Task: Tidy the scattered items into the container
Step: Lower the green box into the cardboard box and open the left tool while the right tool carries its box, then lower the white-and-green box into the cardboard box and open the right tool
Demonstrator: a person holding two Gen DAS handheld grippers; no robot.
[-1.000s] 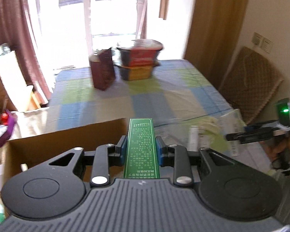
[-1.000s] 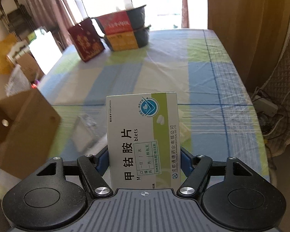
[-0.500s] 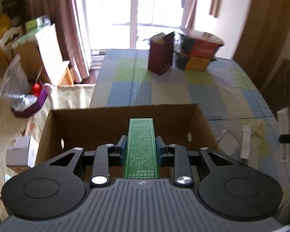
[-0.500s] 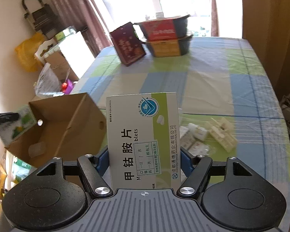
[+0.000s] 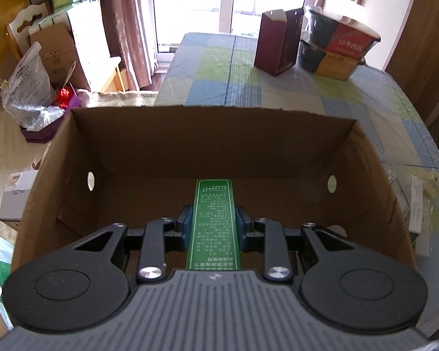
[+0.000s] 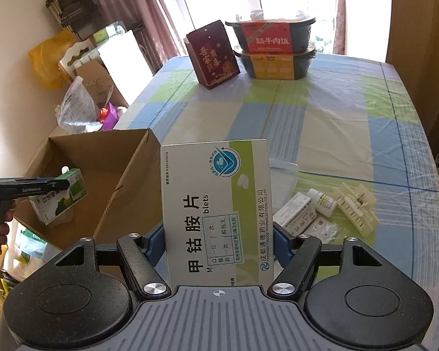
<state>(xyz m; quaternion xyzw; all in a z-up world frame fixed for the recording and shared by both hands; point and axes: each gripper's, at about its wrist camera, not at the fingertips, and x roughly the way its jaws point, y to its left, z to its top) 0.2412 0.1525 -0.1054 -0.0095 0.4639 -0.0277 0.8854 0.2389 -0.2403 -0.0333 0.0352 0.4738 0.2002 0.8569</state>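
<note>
Over the cardboard box (image 5: 207,158), the left gripper (image 5: 213,228), swung across from the table a second ago, clamps a green packet (image 5: 214,222), ready for dropping. Beside it, the right gripper (image 6: 218,242) grips a white tablet box (image 6: 216,213); small items (image 6: 322,207) lie scattered on the tablecloth (image 6: 336,122).

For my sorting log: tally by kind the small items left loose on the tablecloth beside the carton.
Medicine box: 1
White pill bottle: 1
Cream plastic clip: 1
Clear packet: 1
Total: 4
</note>
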